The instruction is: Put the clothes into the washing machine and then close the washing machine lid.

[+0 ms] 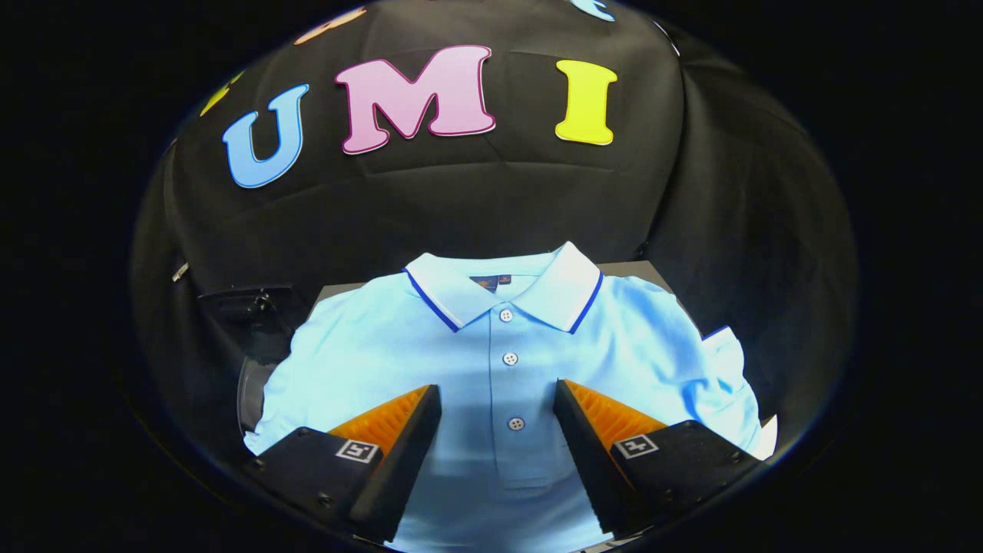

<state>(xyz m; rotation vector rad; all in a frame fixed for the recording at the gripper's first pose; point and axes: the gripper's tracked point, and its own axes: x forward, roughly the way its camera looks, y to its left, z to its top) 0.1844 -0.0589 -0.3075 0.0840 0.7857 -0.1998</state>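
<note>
A light blue polo shirt [430,346] lies flat and spread out on a table, its white collar with a dark blue stripe pointing away from me and its button placket running straight toward me. My gripper [498,398] hovers over the shirt's chest, open, with the placket and a lower button showing in the wide gap between the two fingers. Nothing is held. A dark rounded object [253,361], partly hidden by the shirt's left sleeve, sits just beyond the table's left side; I cannot tell what it is.
The grey table [641,270] shows as a thin strip behind the shirt's right shoulder. Black cloth walls close in behind and on both sides. A dark bracket-like fitting [242,303] hangs at the left, above the rounded object.
</note>
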